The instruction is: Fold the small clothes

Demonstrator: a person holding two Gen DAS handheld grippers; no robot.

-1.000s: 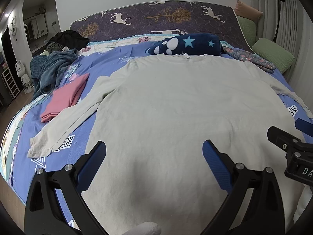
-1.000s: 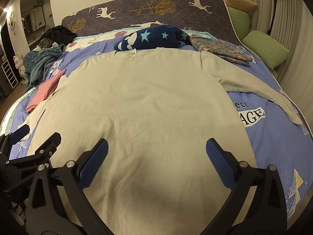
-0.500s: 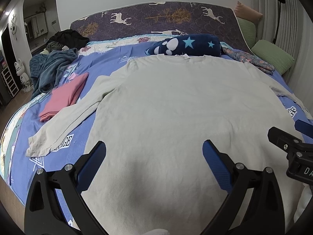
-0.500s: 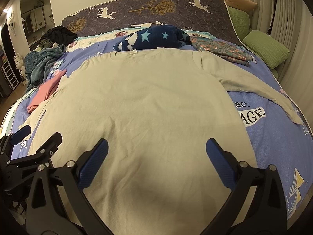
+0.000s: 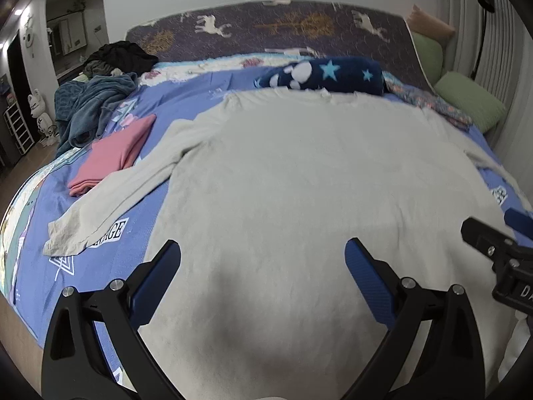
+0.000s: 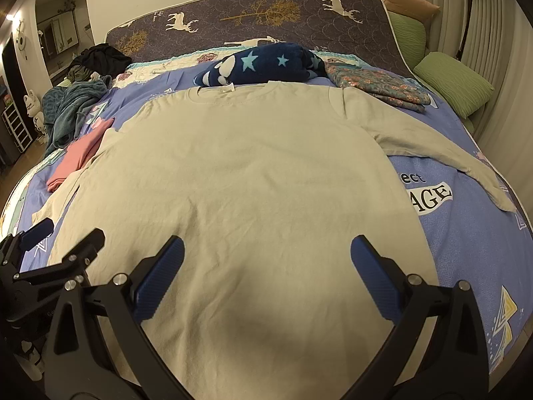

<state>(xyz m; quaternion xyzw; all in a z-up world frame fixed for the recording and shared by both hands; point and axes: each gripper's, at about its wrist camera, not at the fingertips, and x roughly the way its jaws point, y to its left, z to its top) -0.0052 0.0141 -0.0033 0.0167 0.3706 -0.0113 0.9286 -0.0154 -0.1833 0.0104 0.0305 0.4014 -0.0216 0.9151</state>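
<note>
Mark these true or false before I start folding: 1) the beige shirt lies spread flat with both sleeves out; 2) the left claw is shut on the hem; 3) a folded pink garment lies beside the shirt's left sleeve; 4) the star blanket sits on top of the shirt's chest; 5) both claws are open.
1) True: the shirt lies flat on the bed, sleeves out to either side.
2) False: the left claw is open above the shirt, gripping nothing.
3) True: the pink garment lies by that sleeve.
4) False: the star blanket lies beyond the collar, not on the chest.
5) True: the right claw is open too.
</note>
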